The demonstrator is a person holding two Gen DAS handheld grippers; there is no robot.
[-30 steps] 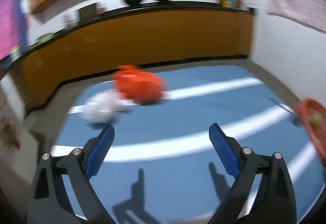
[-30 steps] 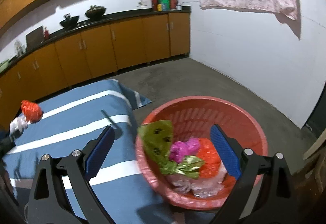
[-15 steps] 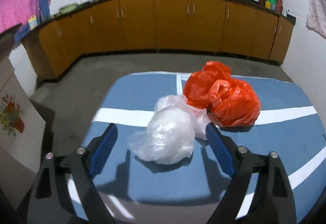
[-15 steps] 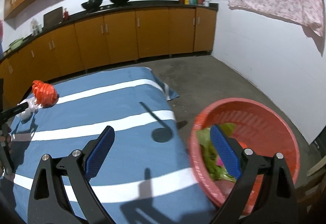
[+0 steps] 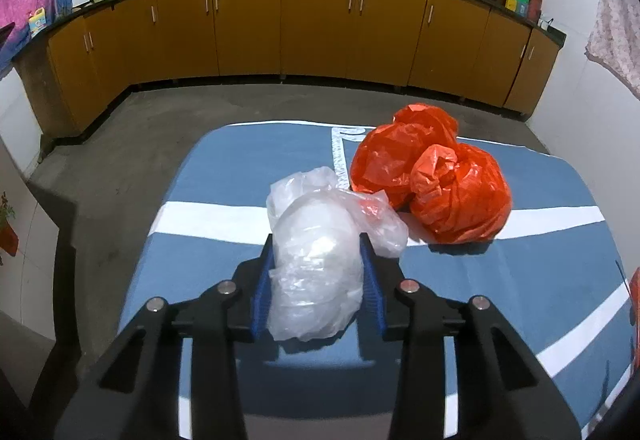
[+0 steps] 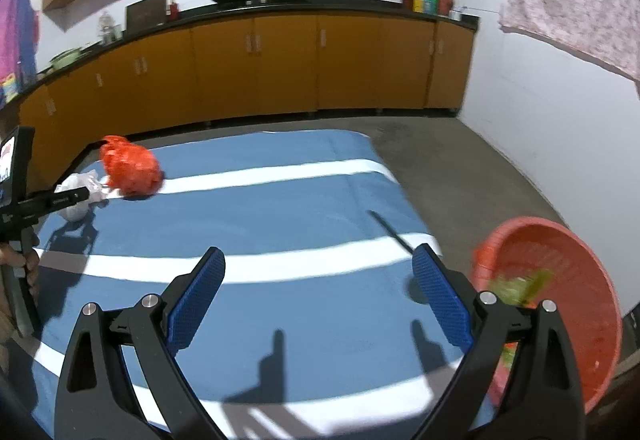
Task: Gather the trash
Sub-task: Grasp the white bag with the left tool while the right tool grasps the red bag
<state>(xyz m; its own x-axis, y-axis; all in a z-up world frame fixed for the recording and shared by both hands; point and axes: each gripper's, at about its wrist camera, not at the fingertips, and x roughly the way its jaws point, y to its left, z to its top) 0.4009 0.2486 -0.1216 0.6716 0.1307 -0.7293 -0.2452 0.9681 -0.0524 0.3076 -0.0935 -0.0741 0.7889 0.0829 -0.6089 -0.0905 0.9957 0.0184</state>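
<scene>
**Listener:** Blue and white, you said. What is it?

**Operator:** A blue cloth with white stripes, spread flat on the floor before the orange cabinets. Off its right edge I see a red basket holding green scraps.

**Listener:** And the trash?

**Operator:** Near the cloth's far left corner lies a crumpled orange bag. Touching it is a clear plastic bag.

**Listener:** Your grippers?

**Operator:** My left gripper is closing, blue pads pressed against both sides of the clear bag. My right gripper is spread wide over the cloth, empty.
</scene>
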